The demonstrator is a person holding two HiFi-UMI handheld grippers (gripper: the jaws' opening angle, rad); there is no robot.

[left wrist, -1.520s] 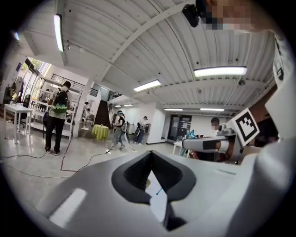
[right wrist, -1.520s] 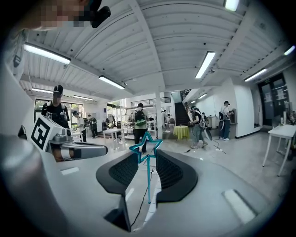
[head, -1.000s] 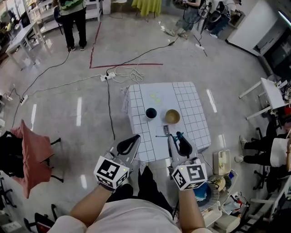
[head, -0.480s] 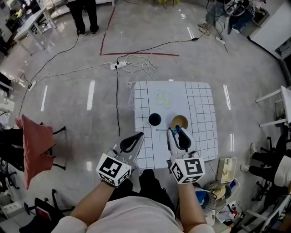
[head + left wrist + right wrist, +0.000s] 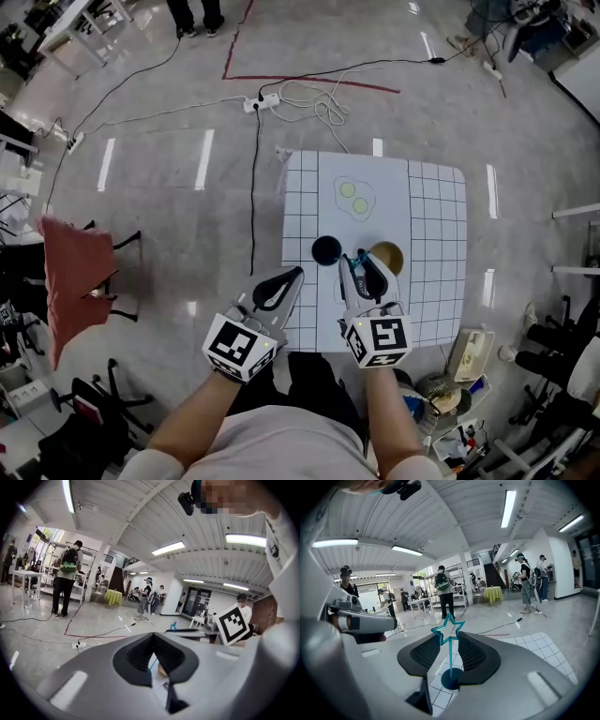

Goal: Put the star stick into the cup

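A thin teal star stick (image 5: 448, 629) stands between the jaws of my right gripper (image 5: 450, 640), which are shut on it just under the star. Its shaft runs down to the mouth of the dark blue cup (image 5: 450, 680); I cannot tell whether the tip is inside. In the head view the right gripper (image 5: 359, 267) hangs over the white gridded table (image 5: 431, 206), just right of the cup (image 5: 326, 249), with the stick (image 5: 353, 257) at its tips. My left gripper (image 5: 281, 286) hovers at the table's left front edge, tips together and holding nothing.
A tan bowl (image 5: 386, 256) sits right of the cup, close to the right gripper. Two yellow-green discs (image 5: 354, 197) lie farther back on the table. A power strip with cables (image 5: 272, 98) is on the floor behind the table, and a red chair (image 5: 70, 272) stands at the left.
My right gripper has carried the star stick forward and left, from the table's front edge to just beside the cup. The left gripper kept its place by the table's edge.
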